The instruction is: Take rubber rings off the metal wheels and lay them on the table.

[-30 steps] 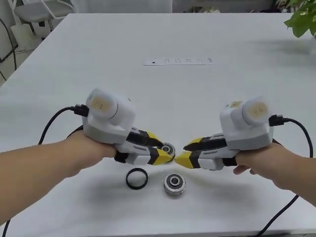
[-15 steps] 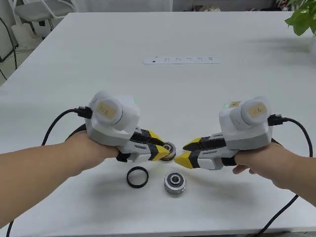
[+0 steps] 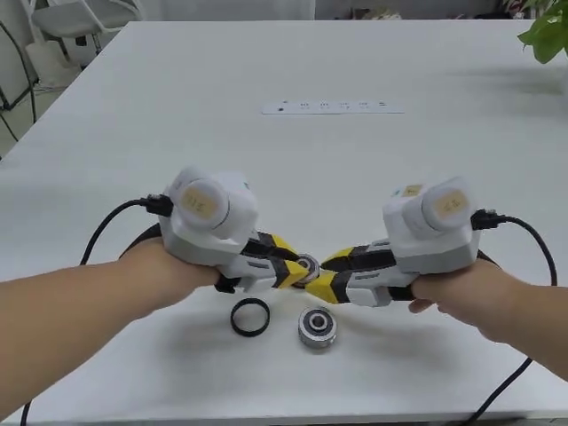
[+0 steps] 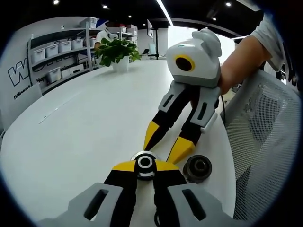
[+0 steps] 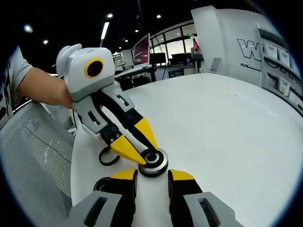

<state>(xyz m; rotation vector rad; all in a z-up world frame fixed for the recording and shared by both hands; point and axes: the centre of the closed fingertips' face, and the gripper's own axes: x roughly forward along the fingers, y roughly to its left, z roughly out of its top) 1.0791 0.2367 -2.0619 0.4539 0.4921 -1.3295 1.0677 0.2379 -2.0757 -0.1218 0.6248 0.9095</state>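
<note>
Left claw (image 3: 300, 272), its yellow-tipped jaws closed on a small round metal wheel with a black rubber ring around its rim (image 4: 145, 162); the wheel is held just above the white bench (image 3: 373, 169). Right claw (image 4: 166, 143), facing the left one tip to tip, jaws parted, its yellow tips just beside the held wheel; whether they touch it cannot be told. Both claws are carried by the person's hands, with black cables trailing off their grey-white bodies. On the bench below the tips: a loose black rubber ring (image 3: 250, 317) lying flat, and just to its right a second round metal wheel (image 3: 317, 327), also flat, apart from the ring. Further back, a flat white power strip (image 3: 333, 108); at the far right corner, green plant leaves (image 3: 546, 35).
</note>
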